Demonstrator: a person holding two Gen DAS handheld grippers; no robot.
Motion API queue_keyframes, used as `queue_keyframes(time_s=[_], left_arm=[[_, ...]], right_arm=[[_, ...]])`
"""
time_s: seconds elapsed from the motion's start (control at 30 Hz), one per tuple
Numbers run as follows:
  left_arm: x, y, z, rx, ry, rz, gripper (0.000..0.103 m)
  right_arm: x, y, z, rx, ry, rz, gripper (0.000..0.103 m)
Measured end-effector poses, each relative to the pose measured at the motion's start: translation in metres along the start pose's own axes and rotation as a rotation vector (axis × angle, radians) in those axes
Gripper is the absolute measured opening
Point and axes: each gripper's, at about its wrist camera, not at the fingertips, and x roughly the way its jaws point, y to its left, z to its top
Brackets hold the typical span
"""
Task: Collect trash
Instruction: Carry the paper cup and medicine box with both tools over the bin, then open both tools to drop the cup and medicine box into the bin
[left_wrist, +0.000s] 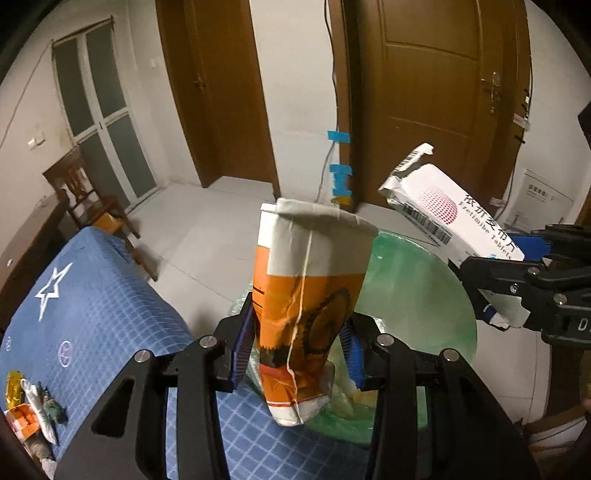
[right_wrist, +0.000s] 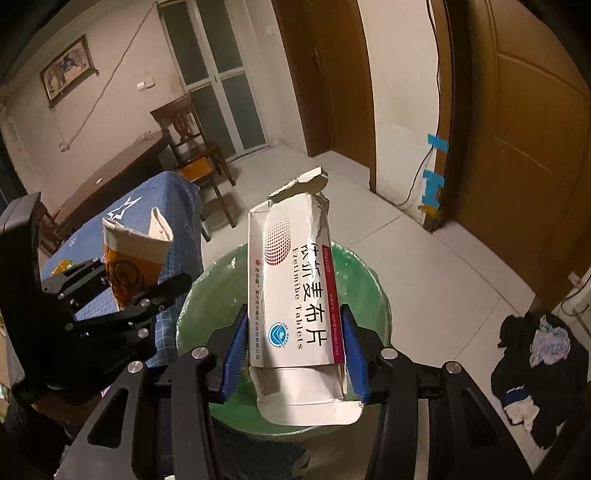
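Note:
My left gripper (left_wrist: 297, 350) is shut on a crushed orange and white paper cup (left_wrist: 310, 295), held upright over the near rim of a bin lined with a green bag (left_wrist: 424, 295). The same cup (right_wrist: 133, 258) shows at the left of the right wrist view, in the left gripper (right_wrist: 136, 291). My right gripper (right_wrist: 293, 354) is shut on a torn white tablet box (right_wrist: 295, 295), which hangs over the green-lined bin (right_wrist: 369, 280). In the left wrist view that box (left_wrist: 450, 218) sticks out of the right gripper (left_wrist: 517, 273) above the bin's right side.
A table under a blue checked cloth (left_wrist: 92, 314) stands left of the bin, with more scraps of trash (left_wrist: 29, 417) at its near left corner. A wooden chair (right_wrist: 192, 147) and dark table (right_wrist: 110, 177) stand behind. Dark clothes (right_wrist: 535, 369) lie on the floor at right.

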Motion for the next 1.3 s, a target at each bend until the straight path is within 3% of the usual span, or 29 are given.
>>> queue_keyframes(time_s=[1.1,1.13,1.23,1.3], left_arm=[[0.021,-0.006,-0.001,0.020,0.037,-0.024,0.042],[0.022,-0.005,-0.001,0.015,0.043,-0.026,0.046],[0.022,-0.002,-0.001,0.006,0.040,-0.023,0.078],[0.021,-0.001,-0.003,0.010,0.034,-0.020,0.078]], right_arm=[[0.029,0.008,0.003,0.003,0.037,-0.015,0.050],[0.030,0.008,0.003,-0.002,0.037,-0.017,0.053],[0.036,0.010,0.002,-0.006,0.035,-0.031,0.065],[0.039,0.008,0.000,0.002,0.038,-0.018,0.065]])
